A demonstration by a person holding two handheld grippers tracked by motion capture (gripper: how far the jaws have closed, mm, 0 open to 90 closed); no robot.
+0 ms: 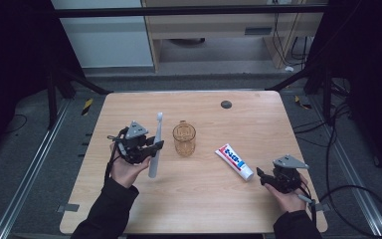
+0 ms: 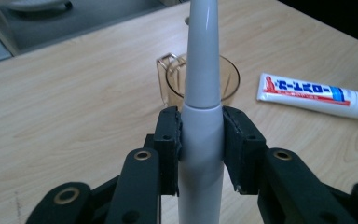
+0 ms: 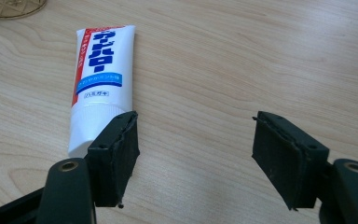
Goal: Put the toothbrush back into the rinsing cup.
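My left gripper (image 1: 151,148) is shut on a white electric toothbrush (image 1: 156,144), gripping its thick handle (image 2: 201,140) between both pads; the brush end points away toward the table's far side. Just right of it stands an amber glass mug (image 1: 184,138), which in the left gripper view sits behind the toothbrush (image 2: 230,79). A white toothpaste tube (image 1: 234,161) with red and blue print lies flat right of the mug. My right gripper (image 1: 261,177) rests near the tube's cap end, jaws wide open and empty; its left pad (image 3: 116,156) is beside the cap (image 3: 91,128).
The wooden table (image 1: 199,209) has a small dark round plug (image 1: 226,104) near its far edge. Metal rails run on the floor at both sides, and cables (image 1: 348,194) lie at the right. A pale cabinet stands beyond the table.
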